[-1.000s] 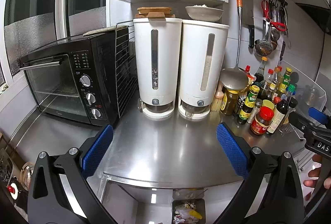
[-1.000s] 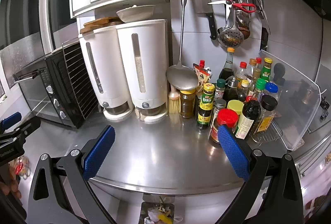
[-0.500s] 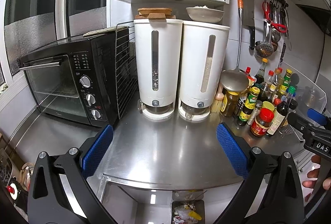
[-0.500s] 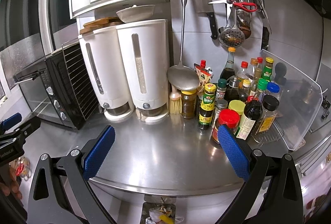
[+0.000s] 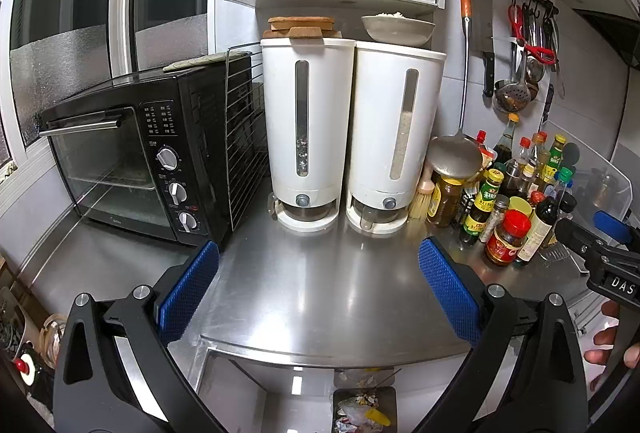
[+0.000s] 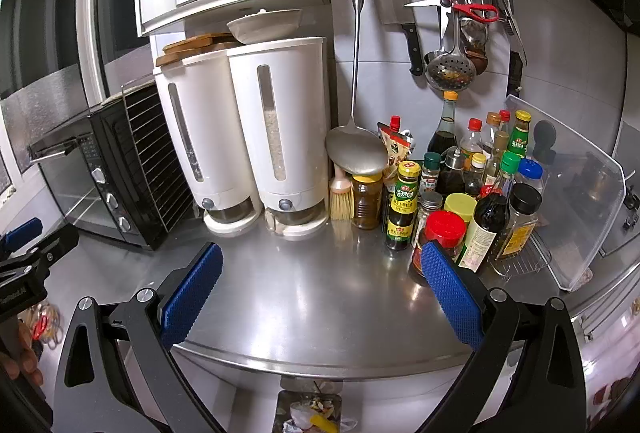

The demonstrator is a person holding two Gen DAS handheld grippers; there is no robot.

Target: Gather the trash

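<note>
— Below the counter's (image 5: 320, 297) front edge, what sits in that bin (image 5: 363, 411)?
— Crumpled white scraps and a yellow piece, heaped inside the trash bin; it shows again at the bottom of the right wrist view.
— And the grippers?
— Left gripper (image 5: 318, 291) and right gripper (image 6: 322, 291) both hang over the steel counter, jaws spread wide, nothing between the blue pads.
— Containers on top?
— Two tall white dispensers (image 5: 308, 129); the right one's window shows white grain about halfway up, the left one only a little near the bottom. A bowl (image 5: 398, 29) rests on the right one. Sauce bottles (image 6: 472, 185) crowd the right.
</note>
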